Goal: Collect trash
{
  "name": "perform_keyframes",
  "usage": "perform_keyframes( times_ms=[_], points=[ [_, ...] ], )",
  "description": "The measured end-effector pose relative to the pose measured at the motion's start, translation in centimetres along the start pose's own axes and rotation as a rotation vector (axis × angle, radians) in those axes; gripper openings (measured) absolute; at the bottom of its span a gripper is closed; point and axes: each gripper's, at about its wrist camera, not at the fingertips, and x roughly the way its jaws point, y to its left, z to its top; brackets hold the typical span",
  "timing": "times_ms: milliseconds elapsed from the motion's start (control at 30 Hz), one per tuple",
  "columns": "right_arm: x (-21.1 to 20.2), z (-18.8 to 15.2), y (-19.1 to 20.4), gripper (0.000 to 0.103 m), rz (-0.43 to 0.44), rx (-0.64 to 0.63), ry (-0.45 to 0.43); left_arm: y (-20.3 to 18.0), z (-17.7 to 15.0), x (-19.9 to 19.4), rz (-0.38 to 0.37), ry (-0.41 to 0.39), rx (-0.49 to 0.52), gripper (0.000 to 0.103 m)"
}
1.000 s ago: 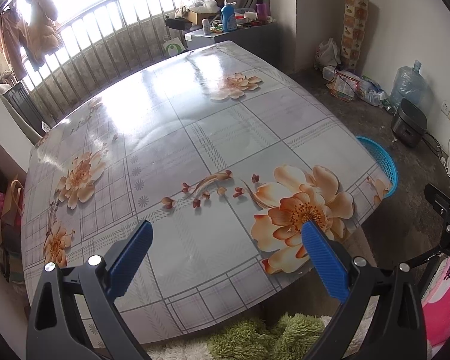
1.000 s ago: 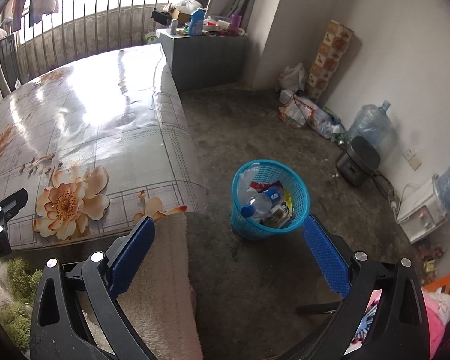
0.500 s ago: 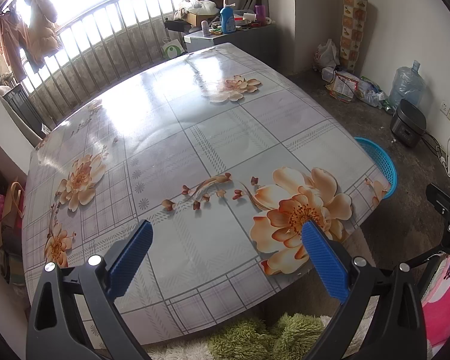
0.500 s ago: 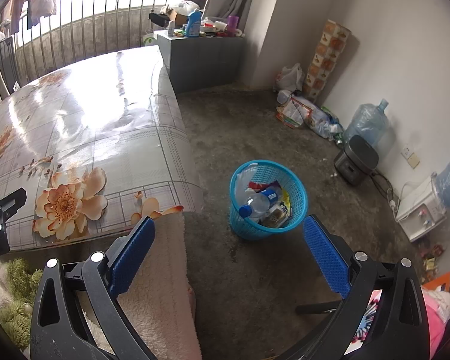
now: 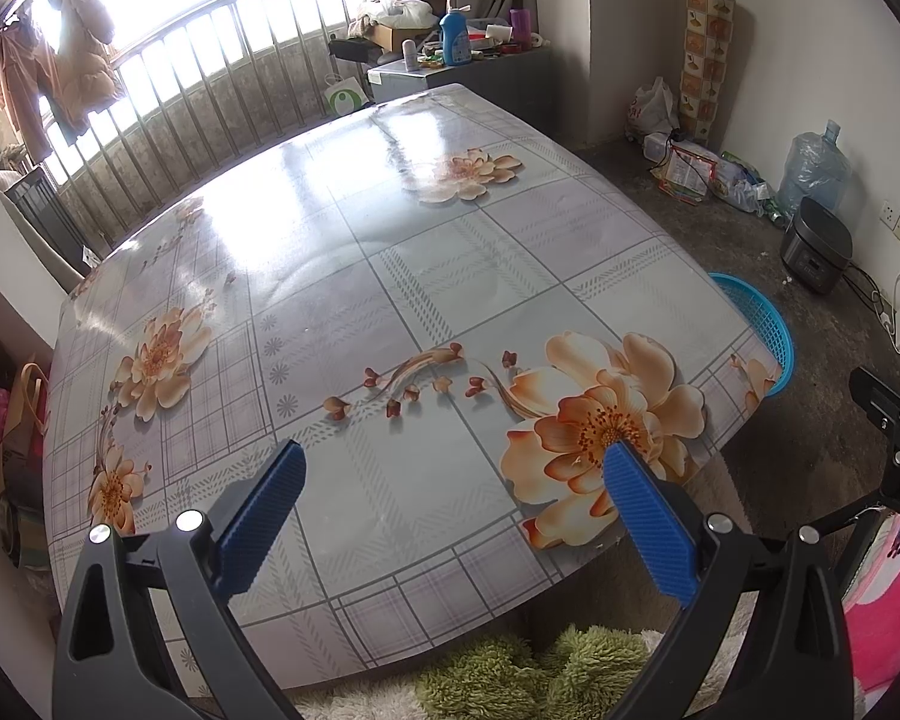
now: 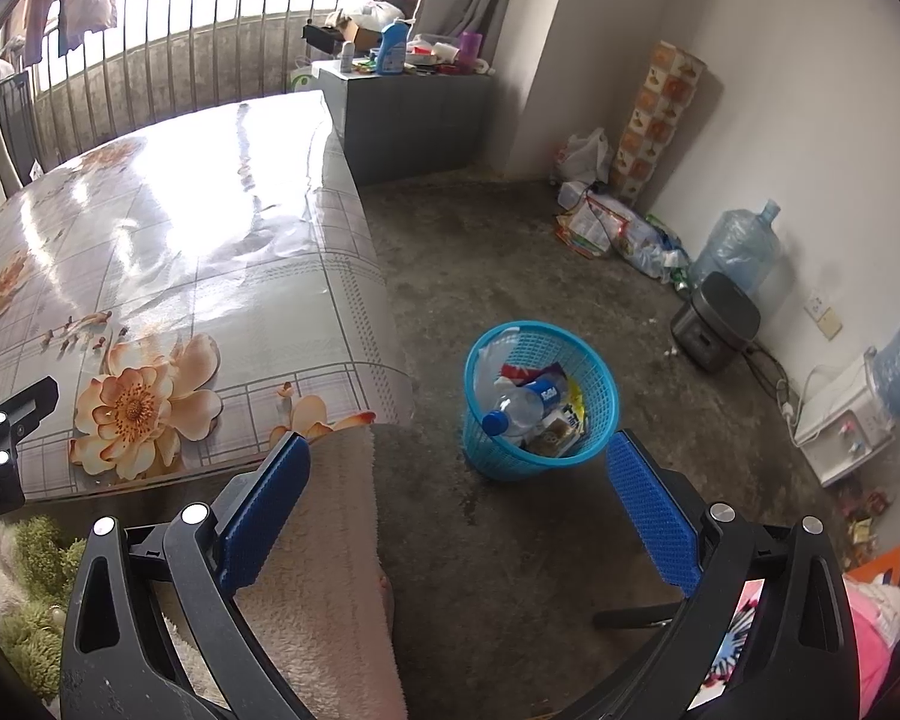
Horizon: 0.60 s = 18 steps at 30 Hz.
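A blue mesh trash basket (image 6: 540, 402) stands on the concrete floor just right of the table. It holds a clear plastic bottle with a blue cap (image 6: 519, 408) and several wrappers. Its rim also shows past the table's right edge in the left wrist view (image 5: 756, 318). My left gripper (image 5: 450, 510) is open and empty, held above the near edge of the flowered table (image 5: 390, 276). My right gripper (image 6: 456, 504) is open and empty, held above the floor in front of the basket.
A grey cabinet (image 6: 408, 114) with bottles stands behind the table. Bags and litter (image 6: 618, 228), a water jug (image 6: 738, 246) and a dark rice cooker (image 6: 714, 324) line the right wall. A beige fleece cloth (image 6: 324, 570) lies below my right gripper.
Both grippers stay open and empty. Both views have shifted only slightly; the basket sits a little farther left in the right wrist view.
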Motion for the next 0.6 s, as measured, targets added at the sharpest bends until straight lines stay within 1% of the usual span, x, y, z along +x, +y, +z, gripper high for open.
perform_keyframes(
  times_ms=[600],
  points=[
    [0.17, 0.06, 0.62, 0.095, 0.01, 0.001, 0.003, 0.08, -0.08, 0.03, -0.002, 0.002, 0.0, 0.097]
  ],
)
